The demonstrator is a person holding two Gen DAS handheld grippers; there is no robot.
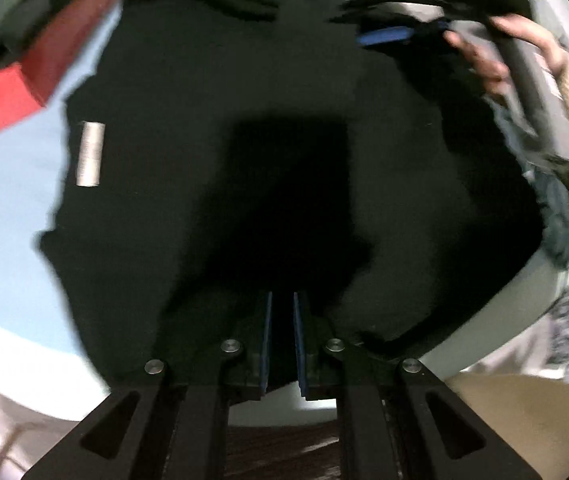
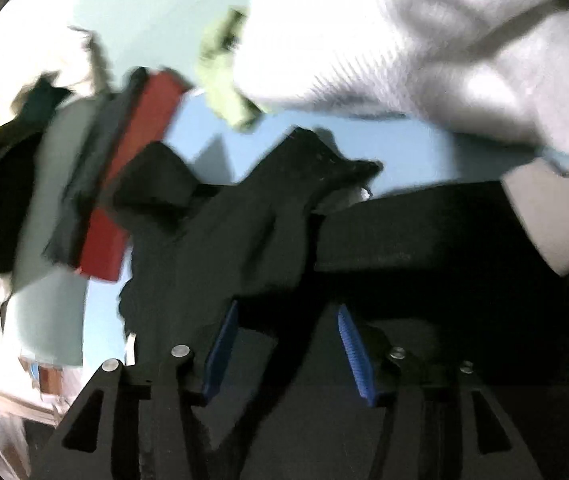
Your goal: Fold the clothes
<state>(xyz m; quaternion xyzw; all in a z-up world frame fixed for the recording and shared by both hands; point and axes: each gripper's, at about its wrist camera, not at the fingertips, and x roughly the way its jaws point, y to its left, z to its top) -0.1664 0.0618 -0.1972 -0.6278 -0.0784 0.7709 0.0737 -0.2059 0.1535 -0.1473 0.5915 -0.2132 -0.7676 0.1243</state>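
A black garment (image 1: 224, 160) lies spread on a light blue sheet (image 1: 0, 208), with a grey label (image 1: 90, 154) near its left edge. My left gripper (image 1: 283, 296) points down at the garment's near edge; its blue pads (image 1: 267, 340) stand a narrow gap apart with black cloth pinched between them. In the right wrist view the same black garment (image 2: 424, 232) shows rumpled folds. My right gripper (image 2: 287, 306) hangs just above it, jaws wide apart and gripping nothing. The right gripper (image 1: 388, 34) also shows blurred at the left wrist view's top right, held by a hand (image 1: 496, 56).
A stack of folded clothes with a red piece (image 2: 132, 184) (image 1: 24, 80) sits left of the black garment. A white ribbed cloth (image 2: 404, 40) and a yellow-green item (image 2: 224, 80) lie beyond it. Patterned grey fabric (image 1: 560, 220) borders the right side.
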